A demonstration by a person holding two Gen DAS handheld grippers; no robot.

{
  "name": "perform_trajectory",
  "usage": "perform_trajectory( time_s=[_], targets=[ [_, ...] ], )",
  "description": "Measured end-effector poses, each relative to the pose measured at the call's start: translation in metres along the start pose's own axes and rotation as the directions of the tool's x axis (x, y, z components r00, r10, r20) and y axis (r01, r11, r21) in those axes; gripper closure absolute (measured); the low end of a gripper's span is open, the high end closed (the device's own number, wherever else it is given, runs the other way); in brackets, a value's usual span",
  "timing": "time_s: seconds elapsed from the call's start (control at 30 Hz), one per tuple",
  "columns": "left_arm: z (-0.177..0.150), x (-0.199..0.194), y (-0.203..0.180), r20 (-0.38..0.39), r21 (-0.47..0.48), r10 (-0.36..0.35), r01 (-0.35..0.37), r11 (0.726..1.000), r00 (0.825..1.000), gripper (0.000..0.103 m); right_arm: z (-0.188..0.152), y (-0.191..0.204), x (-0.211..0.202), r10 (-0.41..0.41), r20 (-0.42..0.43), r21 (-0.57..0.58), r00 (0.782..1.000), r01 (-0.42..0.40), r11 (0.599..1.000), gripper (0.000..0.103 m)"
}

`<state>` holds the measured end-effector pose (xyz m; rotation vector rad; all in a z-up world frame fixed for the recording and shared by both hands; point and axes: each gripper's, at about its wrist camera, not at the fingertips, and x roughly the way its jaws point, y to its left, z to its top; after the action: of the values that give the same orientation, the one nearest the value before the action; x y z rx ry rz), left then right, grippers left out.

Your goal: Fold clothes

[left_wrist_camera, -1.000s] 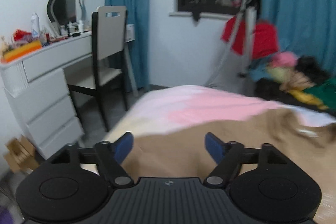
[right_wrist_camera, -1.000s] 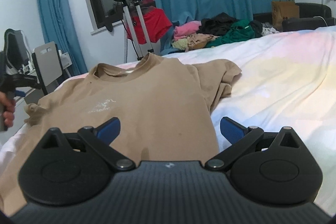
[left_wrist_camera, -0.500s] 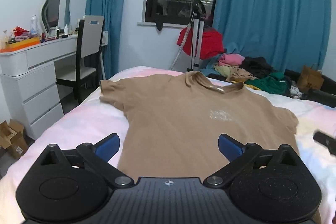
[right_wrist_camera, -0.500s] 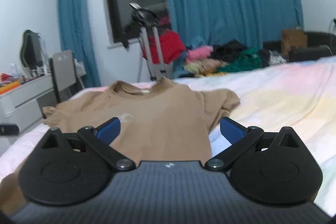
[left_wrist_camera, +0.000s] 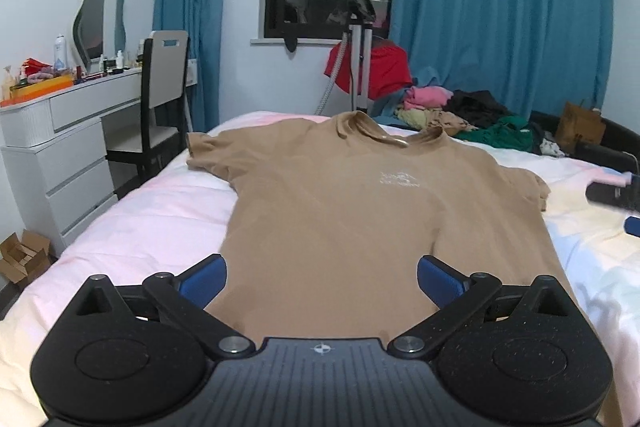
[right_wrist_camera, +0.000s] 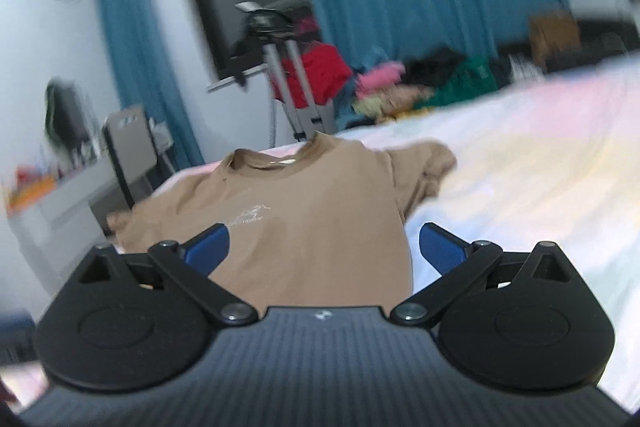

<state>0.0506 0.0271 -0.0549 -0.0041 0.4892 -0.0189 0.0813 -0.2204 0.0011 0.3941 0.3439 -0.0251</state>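
Left hand-held gripper: spread wide, nothing held, poised over shirt's lower hem, aimed twd collar.
Right hand-held gripper: also spread wide, holding nothing, over shirt's right side; view blurred.
Tan T-shirt: flat, face up on bed, collar at far end, sleeves out.

the bed wears a pale sheet washed in pink, yellow and white. a tan t-shirt lies spread flat on it, front up, collar toward the far edge, a small white print on the chest. its one sleeve reaches out toward the dresser side, the other lies crumpled on the opposite side. at the far end of the bed sits a heap of clothes, pink, black, green and yellowish, touching one another.
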Motion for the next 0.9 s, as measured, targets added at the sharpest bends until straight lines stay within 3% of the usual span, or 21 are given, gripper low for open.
perform_trajectory(
  time_s=[0.1,0.27,0.37,0.43,0.5,0.57,0.63,0.7,0.9],
  targets=[
    [-0.002,0.005,-0.003,-0.005,0.030,0.013,-0.013,0.999,1.000,0.000,0.011,-0.037,0.013,0.039,-0.005,0.235,0.999,-0.037,0.971,0.000],
    [-0.005,0.016,-0.005,-0.013,0.047,0.024,-0.024,0.999,1.000,0.001,0.019,-0.094,0.049,0.039,0.005,0.477,0.999,-0.036,0.878,0.001],
    [-0.006,0.025,-0.006,-0.022,0.047,0.011,-0.010,0.999,1.000,0.001,0.013,-0.133,0.082,0.074,0.004,0.659,0.997,-0.058,0.750,0.013],
    [-0.007,0.032,-0.007,-0.024,0.046,0.003,-0.002,0.999,1.000,0.000,0.003,-0.156,0.105,0.092,0.005,0.756,0.996,-0.063,0.651,0.032],
    [-0.008,0.040,-0.009,-0.025,0.042,-0.004,0.005,0.999,1.000,0.001,-0.004,-0.168,0.126,0.089,-0.010,0.791,0.996,-0.047,0.610,0.035],
    [-0.007,0.048,-0.010,-0.028,0.033,-0.012,0.013,0.999,1.000,0.001,-0.008,-0.173,0.146,0.081,-0.024,0.786,0.996,-0.031,0.618,0.043],
    [-0.007,0.057,-0.011,-0.030,0.023,-0.021,0.021,1.000,0.999,0.001,-0.009,-0.176,0.165,0.080,-0.035,0.778,0.996,-0.023,0.628,0.061],
    [-0.006,0.065,-0.013,-0.030,0.016,-0.023,0.024,1.000,0.999,0.001,-0.009,-0.178,0.181,0.085,-0.045,0.768,0.995,-0.020,0.640,0.069],
    [-0.009,0.085,-0.012,-0.063,0.005,-0.056,0.057,0.998,0.996,0.001,-0.001,-0.180,0.214,0.121,-0.026,0.778,0.992,-0.056,0.626,0.070]
  ],
)
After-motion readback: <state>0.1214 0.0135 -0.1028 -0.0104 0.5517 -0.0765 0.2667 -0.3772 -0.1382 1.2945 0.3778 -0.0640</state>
